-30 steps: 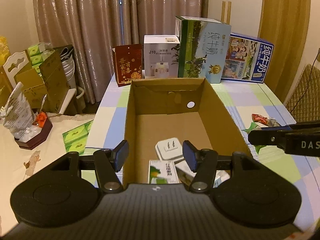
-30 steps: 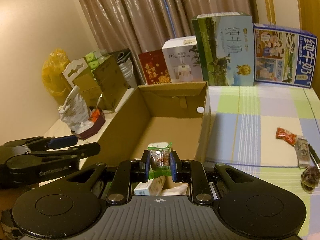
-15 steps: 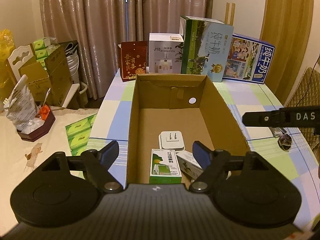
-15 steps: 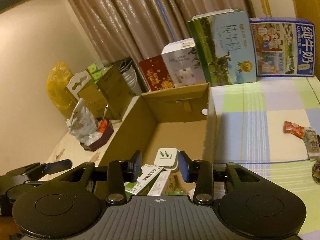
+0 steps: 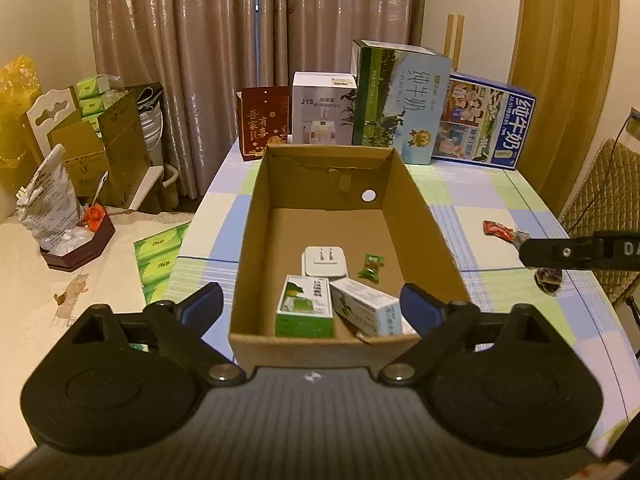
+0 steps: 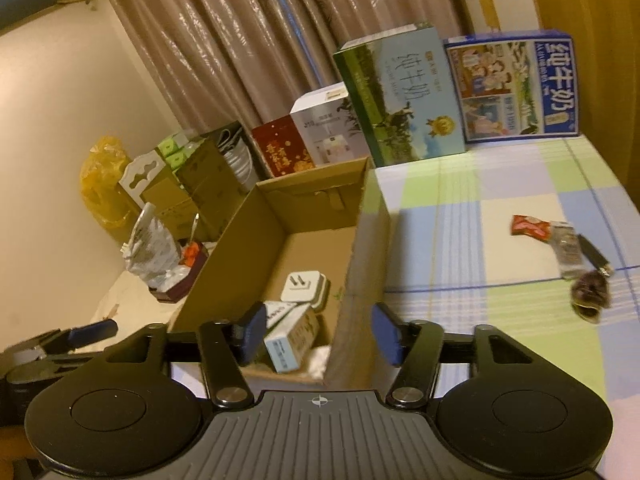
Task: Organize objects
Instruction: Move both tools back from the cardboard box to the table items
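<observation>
Black hand-held gripper [image 5: 311, 307], blue pads [image 5: 420, 307]

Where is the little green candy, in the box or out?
In. The green candy lies on the floor of the cardboard box, beside the white plug.

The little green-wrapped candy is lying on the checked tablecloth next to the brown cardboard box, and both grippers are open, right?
Not quite. The green-wrapped candy lies inside the brown cardboard box, on its floor beside the white plug adapter, not on the checked tablecloth. The left wrist view shows it. Both the left gripper and the right gripper are indeed open.
</observation>
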`<state>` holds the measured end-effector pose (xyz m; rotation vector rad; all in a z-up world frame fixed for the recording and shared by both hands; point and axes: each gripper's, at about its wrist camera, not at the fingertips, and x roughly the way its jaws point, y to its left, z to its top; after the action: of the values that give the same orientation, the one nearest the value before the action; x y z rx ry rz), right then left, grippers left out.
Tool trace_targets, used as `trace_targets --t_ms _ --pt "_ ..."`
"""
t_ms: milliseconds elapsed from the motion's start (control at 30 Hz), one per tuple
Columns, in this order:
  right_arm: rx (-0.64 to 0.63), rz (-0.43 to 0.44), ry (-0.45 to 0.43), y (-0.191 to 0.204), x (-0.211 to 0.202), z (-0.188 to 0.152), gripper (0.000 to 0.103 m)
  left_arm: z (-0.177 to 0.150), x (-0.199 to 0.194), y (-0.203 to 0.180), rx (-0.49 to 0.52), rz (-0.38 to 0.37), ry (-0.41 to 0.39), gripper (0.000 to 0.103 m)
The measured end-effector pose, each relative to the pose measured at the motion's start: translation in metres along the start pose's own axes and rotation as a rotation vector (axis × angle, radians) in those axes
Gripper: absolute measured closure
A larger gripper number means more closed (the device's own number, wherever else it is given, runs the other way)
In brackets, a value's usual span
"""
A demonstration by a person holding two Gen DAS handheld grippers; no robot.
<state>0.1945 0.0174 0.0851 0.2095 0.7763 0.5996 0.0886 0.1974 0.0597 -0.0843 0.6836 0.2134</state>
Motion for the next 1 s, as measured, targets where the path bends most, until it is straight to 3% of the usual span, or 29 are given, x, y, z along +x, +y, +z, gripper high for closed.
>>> trace_targets --t_ms 200,467,1000 --pt "-0.043 -0.059 -0.02 -0.001 -0.033 -0.024 0.027 -0.008 -0.021 -0.014 -0.011 -0.015 -0.013 0.001" --pt "-0.031 -0.128 -0.039 -0.023 -0.077 -0.053 0.01 -0.018 -0.04 -0.039 -0.01 -0.052 -0.008 0.001" --pt "0.09 -0.29 -0.11 -0.102 -0.149 -0.073 0.004 -0.035 -0.035 -0.13 0.087 -0.207 0.008 0.001"
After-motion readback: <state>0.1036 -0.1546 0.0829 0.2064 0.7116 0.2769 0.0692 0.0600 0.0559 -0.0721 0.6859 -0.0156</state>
